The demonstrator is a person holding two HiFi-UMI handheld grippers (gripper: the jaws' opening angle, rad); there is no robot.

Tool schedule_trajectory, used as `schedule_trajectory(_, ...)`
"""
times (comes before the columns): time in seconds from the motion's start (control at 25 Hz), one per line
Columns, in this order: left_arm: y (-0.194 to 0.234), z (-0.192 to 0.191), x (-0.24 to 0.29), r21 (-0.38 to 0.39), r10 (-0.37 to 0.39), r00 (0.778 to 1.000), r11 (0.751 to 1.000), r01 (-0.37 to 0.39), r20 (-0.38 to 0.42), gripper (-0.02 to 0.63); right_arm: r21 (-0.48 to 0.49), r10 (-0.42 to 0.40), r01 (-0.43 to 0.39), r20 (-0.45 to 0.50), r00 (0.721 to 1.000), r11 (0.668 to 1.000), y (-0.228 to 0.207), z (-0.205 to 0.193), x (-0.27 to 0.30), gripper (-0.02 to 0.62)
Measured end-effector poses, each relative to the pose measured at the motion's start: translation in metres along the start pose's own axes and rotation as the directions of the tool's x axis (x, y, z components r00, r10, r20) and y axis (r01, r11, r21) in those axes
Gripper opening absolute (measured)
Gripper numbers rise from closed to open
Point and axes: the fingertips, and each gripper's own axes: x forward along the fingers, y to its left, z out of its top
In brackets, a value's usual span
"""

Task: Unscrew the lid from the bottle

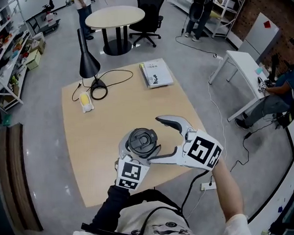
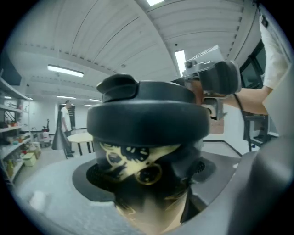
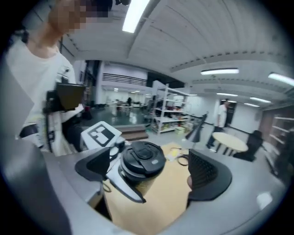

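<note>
While the bottle (image 2: 134, 167) stands upright in mid-air, its dark lid (image 1: 141, 141) faces straight up toward the head camera, so the long axis runs vertically and the lid's rim is open to a grasp from the side. The lid looks fully seated on the neck; I judge the unscrewing not yet begun.

Just under the lid, the left gripper (image 1: 136, 158) is clamped on the bottle's body, which fills the space between its jaws in the left gripper view. That hand is plainly the holder.

To the bottle's right, the right gripper (image 1: 159, 140) reaches in sideways at lid height with its jaws spread wide and nothing pressed between them. Its two jaws bracket the lid's right side, one beyond the lid and one on the near side. In the right gripper view the lid sits off-centre: it lies close beside the left jaw, while the right jaw's ribbed pad (image 3: 204, 173) is well apart from it. Neither pad touches the rim.

So the turning hand is the right one, and the lid lies ahead of it and toward its left jaw. I judge it should slide further over and centre before closing, or the rim would be pinched lopsidedly.

Below all this, the wooden table (image 1: 112, 117) lies under the bottle, near its front edge.
</note>
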Motion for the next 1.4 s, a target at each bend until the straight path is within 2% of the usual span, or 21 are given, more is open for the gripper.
schedule_trajectory(0.04, 0.007, -0.001, 0.000, 0.011, 0.055, 0.998, 0.998, -0.055, -0.017, 0.433, 0.046, -0.119, 0.118, 0.017, 0.993, 0.992, -0.009, -0.003, 0.001, 0.534)
schedule_trajectory(0.08, 0.012, -0.001, 0.001, 0.030, 0.102, 0.994, 0.994, -0.101, -0.031, 0.433, 0.101, -0.206, 0.201, 0.040, 0.978, 0.974, -0.016, -0.005, 0.004, 0.511)
schedule_trajectory(0.12, 0.015, 0.000, 0.001, 0.048, 0.139, 0.989, 0.989, -0.137, -0.043, 0.433, 0.155, -0.251, 0.239, 0.063, 0.966, 0.959, -0.018, -0.008, 0.009, 0.495)
schedule_trajectory(0.24, 0.015, 0.004, 0.002, 0.055, 0.182, 0.981, 0.982, -0.179, -0.060, 0.433, 0.252, -0.255, 0.223, 0.106, 0.961, 0.942, -0.013, -0.010, 0.026, 0.487)
schedule_trajectory(0.32, 0.015, 0.002, 0.002, 0.033, 0.173, 0.983, 0.985, -0.171, -0.062, 0.433, 0.260, -0.238, 0.200, 0.125, 0.963, 0.945, -0.011, -0.008, 0.030, 0.481)
schedule_trajectory(0.36, 0.014, 0.001, 0.002, 0.027, 0.160, 0.985, 0.987, -0.159, -0.059, 0.433, 0.238, -0.214, 0.178, 0.132, 0.968, 0.955, -0.008, -0.008, 0.032, 0.436)
schedule_trajectory(0.48, 0.005, 0.000, 0.001, 0.037, 0.072, 0.997, 0.997, -0.071, -0.029, 0.433, 0.106, -0.062, 0.049, 0.122, 0.991, 0.993, 0.004, -0.009, 0.033, 0.439)
schedule_trajectory(0.56, -0.006, 0.002, 0.000, 0.064, -0.017, 1.000, 0.998, 0.018, -0.007, 0.433, 0.018, 0.070, -0.073, 0.121, 0.990, 0.997, 0.014, -0.005, 0.029, 0.437)
schedule_trajectory(0.64, -0.018, 0.007, -0.003, 0.088, -0.108, 0.994, 0.990, 0.106, 0.018, 0.433, -0.043, 0.204, -0.201, 0.133, 0.970, 0.979, 0.021, 0.002, 0.022, 0.437)
schedule_trajectory(0.72, -0.029, 0.015, -0.006, 0.100, -0.185, 0.982, 0.979, 0.180, 0.043, 0.433, -0.065, 0.318, -0.312, 0.135, 0.938, 0.948, 0.026, 0.008, 0.011, 0.437)
schedule_trajectory(0.8, -0.038, 0.020, -0.009, 0.100, -0.240, 0.969, 0.967, 0.233, 0.063, 0.433, -0.072, 0.380, -0.374, 0.119, 0.917, 0.925, 0.030, 0.012, 0.002, 0.437)
schedule_trajectory(0.88, -0.042, 0.023, -0.011, 0.091, -0.262, 0.962, 0.963, 0.255, 0.076, 0.433, -0.059, 0.390, -0.386, 0.129, 0.912, 0.921, 0.030, 0.017, -0.002, 0.437)
schedule_trajectory(1.0, -0.040, 0.023, -0.012, 0.059, -0.251, 0.964, 0.967, 0.247, 0.084, 0.433, -0.005, 0.335, -0.343, 0.233, 0.913, 0.939, 0.022, 0.024, -0.009, 0.437)
schedule_trajectory(1.16, -0.033, 0.017, -0.009, 0.003, -0.210, 0.975, 0.978, 0.210, 0.080, 0.433, 0.133, 0.105, -0.170, 0.396, 0.912, 0.976, -0.005, 0.021, -0.026, 0.434)
schedule_trajectory(1.24, -0.028, 0.016, -0.006, -0.014, -0.189, 0.978, 0.981, 0.191, 0.085, 0.433, 0.197, -0.004, -0.089, 0.427, 0.904, 0.976, -0.012, 0.017, -0.027, 0.433)
schedule_trajectory(1.32, -0.025, 0.019, -0.002, -0.014, -0.178, 0.980, 0.984, 0.180, 0.086, 0.433, 0.213, -0.064, -0.031, 0.424, 0.904, 0.977, -0.015, 0.012, -0.022, 0.433)
schedule_trajectory(1.4, -0.025, 0.017, 0.001, 0.009, -0.166, 0.984, 0.986, 0.166, 0.064, 0.433, 0.228, -0.115, 0.011, 0.447, 0.887, 0.974, -0.021, 0.013, -0.026, 0.433)
